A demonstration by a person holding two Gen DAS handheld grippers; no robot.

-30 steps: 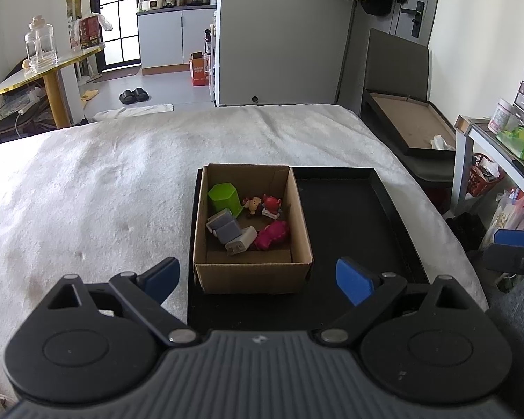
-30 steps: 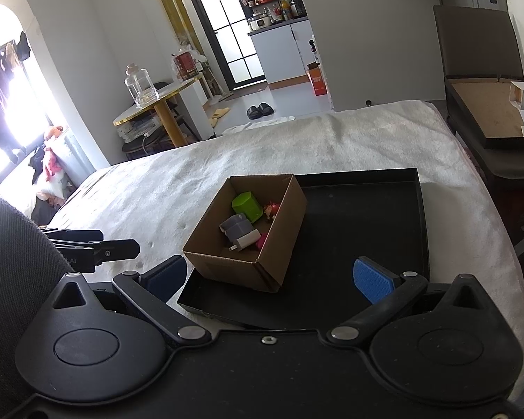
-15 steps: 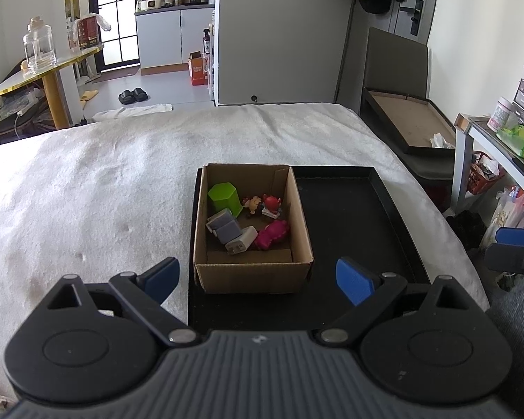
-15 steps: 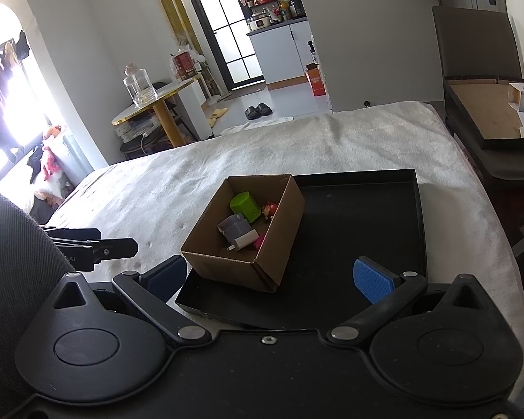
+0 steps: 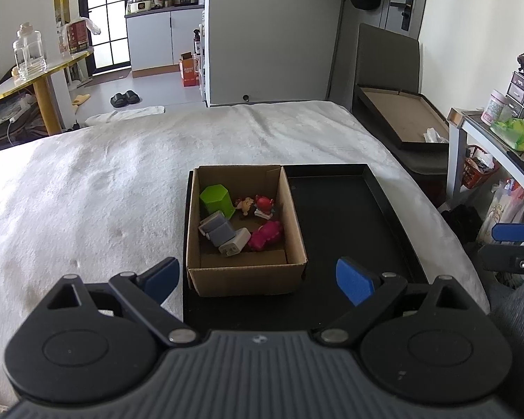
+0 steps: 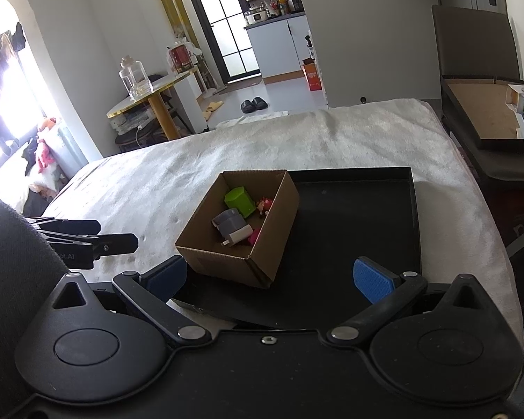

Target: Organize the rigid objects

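Blue-padded left gripper (image 5: 258,277) and right gripper (image 6: 270,277) hang wide apart, holding nothing; neither has shifted in the last second, so the scene fits sorted or awaiting sorting. Cardboard box (image 5: 248,276) on the black tray (image 5: 346,209) holds green block (image 5: 217,198), grey chargers (image 5: 220,231), pink toy (image 5: 266,235) and figurines (image 5: 258,206).

A white bed (image 5: 104,192) carries a black tray (image 5: 349,216).

We see a matt brown cardboard box (image 5: 246,276) on a smooth black tray (image 5: 342,216), over a fuzzy white blanket (image 5: 87,188). Inside the box, the green cup (image 5: 216,199) looks like glossy plastic; our pads (image 6: 373,282) are textured blue.
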